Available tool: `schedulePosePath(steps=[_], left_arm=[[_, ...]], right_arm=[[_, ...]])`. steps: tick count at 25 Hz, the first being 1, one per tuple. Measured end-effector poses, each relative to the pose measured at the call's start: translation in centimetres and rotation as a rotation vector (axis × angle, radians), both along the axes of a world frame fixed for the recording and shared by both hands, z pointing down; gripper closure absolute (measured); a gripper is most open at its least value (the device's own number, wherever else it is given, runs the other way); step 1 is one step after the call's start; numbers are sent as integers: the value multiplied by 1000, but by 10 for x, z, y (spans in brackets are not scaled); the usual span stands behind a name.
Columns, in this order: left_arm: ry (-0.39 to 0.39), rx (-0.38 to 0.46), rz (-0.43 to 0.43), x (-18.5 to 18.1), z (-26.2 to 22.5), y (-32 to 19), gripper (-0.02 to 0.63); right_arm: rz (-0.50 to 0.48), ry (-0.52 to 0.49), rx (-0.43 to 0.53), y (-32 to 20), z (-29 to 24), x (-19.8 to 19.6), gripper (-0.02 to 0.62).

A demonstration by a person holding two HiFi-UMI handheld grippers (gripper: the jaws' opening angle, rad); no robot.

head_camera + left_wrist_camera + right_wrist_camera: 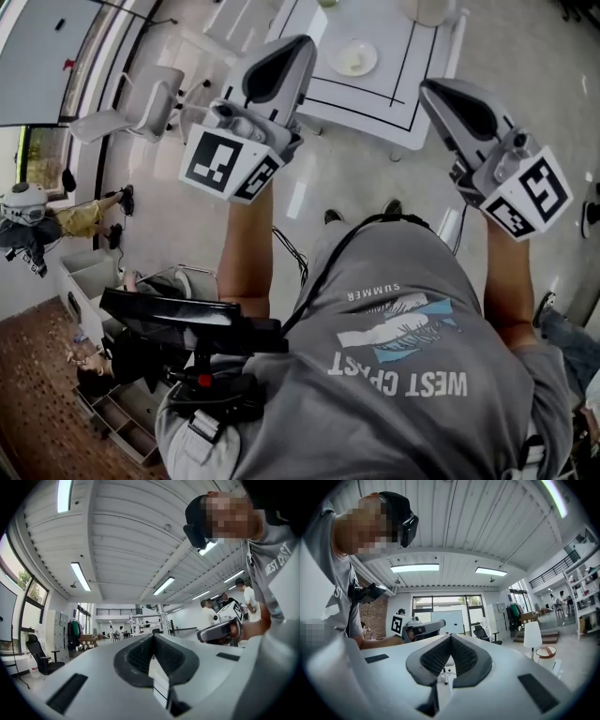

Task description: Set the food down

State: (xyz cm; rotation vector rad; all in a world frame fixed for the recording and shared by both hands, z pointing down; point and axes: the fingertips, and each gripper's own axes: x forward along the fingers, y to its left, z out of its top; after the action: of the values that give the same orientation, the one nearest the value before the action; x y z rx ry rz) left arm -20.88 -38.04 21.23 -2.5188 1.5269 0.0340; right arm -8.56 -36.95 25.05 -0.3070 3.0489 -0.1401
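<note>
Both grippers are held up in the air in front of the person in the grey T-shirt (412, 347), and nothing is between the jaws of either. My left gripper (298, 45) is shut, its jaw tips meeting; the left gripper view shows them against the ceiling (153, 637). My right gripper (427, 89) is shut too, tips together (451, 637). Far below, a small white plate (372, 64) with pale food (352, 59) stands on a white table (403, 94) with black lines. Each gripper shows in the other's view: the right gripper (220, 631) and the left gripper (423, 629).
A grey office chair (141, 103) stands left of the table. A person (89, 217) sits at the left wall beside white shelves (89, 277). A black camera rig (187, 323) hangs at the holder's chest. A white lamp (533, 637) and other people (208, 611) stand in the hall.
</note>
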Motion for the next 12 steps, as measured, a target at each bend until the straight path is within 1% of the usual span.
schedulePosePath(steps=[3, 7, 12], left_arm=[[-16, 20, -27, -19, -6, 33, 598], [-32, 23, -87, -60, -1, 75, 598], [8, 5, -134, -120, 1, 136, 598]], right_arm=[[-8, 1, 22, 15, -8, -18, 589], [7, 4, 31, 34, -10, -43, 589], [29, 8, 26, 83, -18, -82, 589]])
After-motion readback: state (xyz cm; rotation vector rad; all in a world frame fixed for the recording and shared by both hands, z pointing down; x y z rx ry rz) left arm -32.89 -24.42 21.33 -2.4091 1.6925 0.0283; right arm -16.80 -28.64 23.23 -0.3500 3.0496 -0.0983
